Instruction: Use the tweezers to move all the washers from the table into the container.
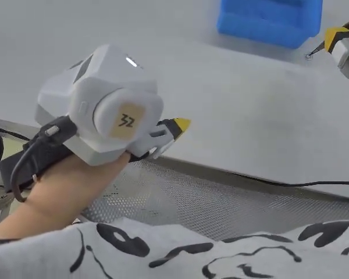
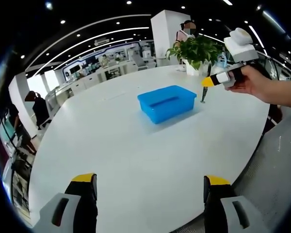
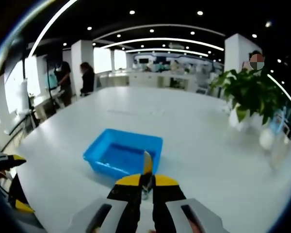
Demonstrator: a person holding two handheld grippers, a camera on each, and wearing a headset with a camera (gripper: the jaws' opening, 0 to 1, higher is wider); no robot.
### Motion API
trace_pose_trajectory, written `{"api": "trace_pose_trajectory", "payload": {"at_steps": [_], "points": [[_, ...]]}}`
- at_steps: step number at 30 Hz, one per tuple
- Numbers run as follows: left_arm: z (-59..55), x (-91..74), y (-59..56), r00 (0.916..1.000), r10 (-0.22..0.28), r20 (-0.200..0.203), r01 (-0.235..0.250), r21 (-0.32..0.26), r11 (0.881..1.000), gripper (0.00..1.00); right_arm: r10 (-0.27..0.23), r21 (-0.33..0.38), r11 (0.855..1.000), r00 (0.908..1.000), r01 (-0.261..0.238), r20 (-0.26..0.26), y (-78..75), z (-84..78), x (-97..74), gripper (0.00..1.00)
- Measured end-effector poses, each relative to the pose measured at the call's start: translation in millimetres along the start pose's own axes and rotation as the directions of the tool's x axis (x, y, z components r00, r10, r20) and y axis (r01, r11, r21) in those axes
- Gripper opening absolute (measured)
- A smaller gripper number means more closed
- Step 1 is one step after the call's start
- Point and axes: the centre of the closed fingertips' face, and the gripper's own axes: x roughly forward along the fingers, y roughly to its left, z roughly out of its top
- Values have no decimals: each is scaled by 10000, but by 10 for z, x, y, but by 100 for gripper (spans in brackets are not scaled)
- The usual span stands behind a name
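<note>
The right gripper (image 3: 146, 182) has its yellow-tipped black jaws pressed together on a pair of slim metal tweezers (image 3: 147, 164), whose points stick out past the jaws towards the shallow blue rectangular plastic container (image 3: 109, 167). In the left gripper view the tweezers (image 2: 203, 94) point down at the white round table (image 2: 136, 160) just beside one short end of the container (image 2: 172, 111), not over its opening. In the head view a tiny ring-like speck (image 1: 309, 56) sits at the tweezer points, close to the container's near corner; it is too small to tell whether it is a washer, or whether it is pinched or lying on the table. In the right gripper view the inside of the container is too blurred to show any contents.

The left gripper (image 2: 149, 187), held in a hand (image 1: 64, 192), is well apart from the container, at the table edge nearest the person. Its jaws stand spread wide with nothing between them. A leafy green potted plant (image 2: 199, 51) stands on the table beyond the container.
</note>
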Motion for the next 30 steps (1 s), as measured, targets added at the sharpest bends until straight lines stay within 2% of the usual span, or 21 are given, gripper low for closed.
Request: {"api": "trace_pose_trajectory", "payload": {"at_steps": [7, 14, 18, 22, 23, 30], "points": [[-2, 0, 0, 10000, -5, -13, 5, -4, 10000, 93, 114, -22, 9999, 9989, -114, 453, 38, 211, 19, 4], [-8, 2, 3, 10000, 6, -49, -6, -22, 10000, 93, 350, -161, 9993, 9956, -338, 866, 101, 399, 140, 4], [-6, 4, 1, 10000, 14, -38, -14, -4, 10000, 93, 532, -265, 9983, 9948, -511, 865, 159, 418, 253, 4], [-13, 5, 6, 10000, 68, -67, -68, 33, 10000, 93, 677, -372, 9972, 9947, -649, 769, 214, 349, 374, 4], [-12, 4, 7, 10000, 71, -55, -71, 11, 10000, 93, 758, -441, 9964, 9942, -726, 759, 267, 365, 413, 4], [-24, 10, -3, 9999, 52, -109, -52, 48, 10000, 93, 975, -570, 9938, 9947, -955, 327, 367, 185, 602, 4]]}}
